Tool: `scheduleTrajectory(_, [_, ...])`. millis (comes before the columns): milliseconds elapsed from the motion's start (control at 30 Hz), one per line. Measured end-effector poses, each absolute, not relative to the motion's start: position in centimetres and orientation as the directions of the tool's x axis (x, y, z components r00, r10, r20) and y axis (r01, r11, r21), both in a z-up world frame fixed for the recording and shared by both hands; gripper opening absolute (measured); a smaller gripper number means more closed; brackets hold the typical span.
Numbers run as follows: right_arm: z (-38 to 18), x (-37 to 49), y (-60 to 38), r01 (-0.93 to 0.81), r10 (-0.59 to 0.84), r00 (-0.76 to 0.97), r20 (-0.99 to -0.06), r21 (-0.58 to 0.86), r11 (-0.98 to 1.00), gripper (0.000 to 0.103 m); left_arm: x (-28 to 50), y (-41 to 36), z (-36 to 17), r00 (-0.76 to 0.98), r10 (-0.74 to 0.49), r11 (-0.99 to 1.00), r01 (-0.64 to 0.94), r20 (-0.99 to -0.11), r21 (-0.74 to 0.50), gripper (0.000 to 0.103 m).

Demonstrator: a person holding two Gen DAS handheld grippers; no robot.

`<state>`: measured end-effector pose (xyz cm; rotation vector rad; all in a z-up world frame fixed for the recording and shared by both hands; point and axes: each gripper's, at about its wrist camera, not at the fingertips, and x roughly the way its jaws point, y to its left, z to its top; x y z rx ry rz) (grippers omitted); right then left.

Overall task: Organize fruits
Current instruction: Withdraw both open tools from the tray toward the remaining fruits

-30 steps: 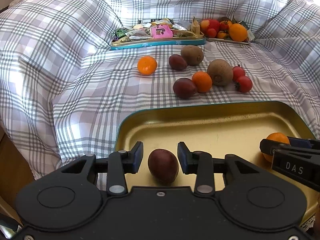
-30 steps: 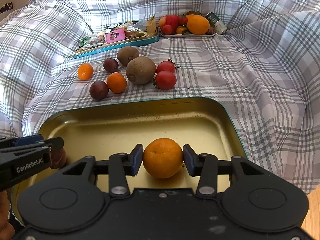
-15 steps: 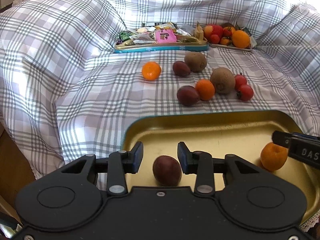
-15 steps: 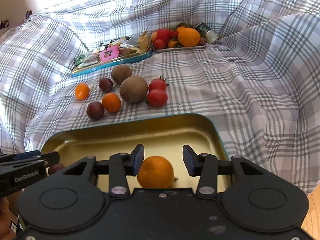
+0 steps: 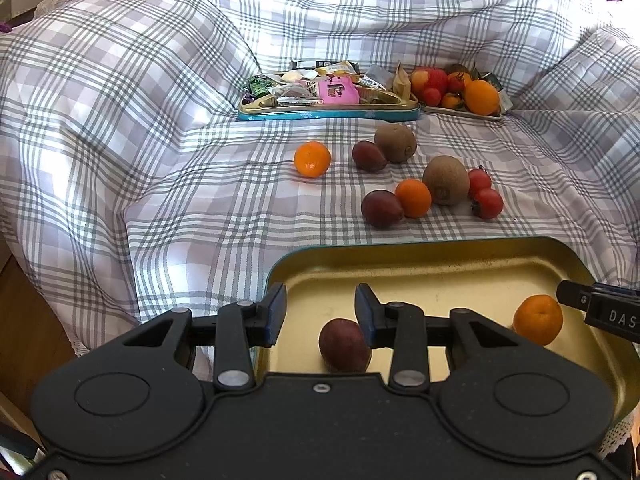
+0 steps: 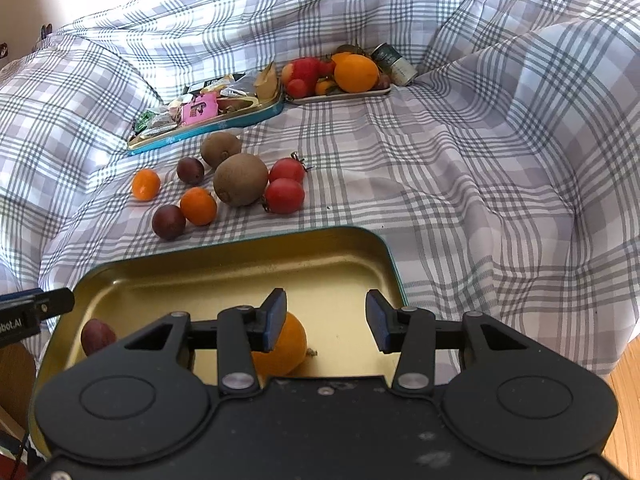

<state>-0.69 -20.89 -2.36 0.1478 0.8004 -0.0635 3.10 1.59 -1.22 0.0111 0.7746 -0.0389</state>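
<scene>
A grey-and-white checked cloth covers the supporting surface, which it hides. At 6 o'clock a gold tray with a teal rim lies on it. Toward 12 o'clock, loose on the cloth, lie two kiwis, two dark plums, two tangerines and two red tomatoes. Farther at 12 o'clock sit a teal tin of snack packets and, at 1 o'clock, a small plate of fruit.

Surface and material findings

We note the near tray as dull gold metal with scuffed, matt patches; the checked cloth as soft, creased fabric. We find both kiwis rough and matt, the tomatoes glossy, the left gripper and right gripper matt black plastic.
</scene>
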Motion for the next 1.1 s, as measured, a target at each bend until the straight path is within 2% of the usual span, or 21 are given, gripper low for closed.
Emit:
scheduleTrajectory(433, [-1.3, 0.8, -20.2, 0.055, 0.052, 0.702, -0.711, 0.126, 0.991, 0.048, 4.5, 2.7, -0.6, 0.725, -0.016, 0.999, 0.045, -0.688, 0.024, 0.046])
scheduleTrajectory(667, [0.5, 3.8, -19.3, -0.013, 0.121, 0.717, -0.687, 0.16, 0.987, 0.054, 6.8, 3.5, 0.0, 0.741, 0.013, 0.998, 0.035, -0.671, 0.057, 0.046])
scheduleTrajectory(833, [1.0, 7.1, -18.6, -0.036, 0.151, 0.702, -0.697, 0.177, 0.984, 0.054, 8.7, 4.0, 0.5, 0.743, 0.009, 0.998, 0.036, -0.669, 0.053, 0.046])
scheduleTrajectory(1100, [0.8, 12.0, -17.5, -0.046, 0.149, 0.707, -0.691, 0.166, 0.985, 0.067, 11.7, 4.1, 0.8, 0.753, 0.011, 0.997, 0.039, -0.658, 0.06, 0.046])
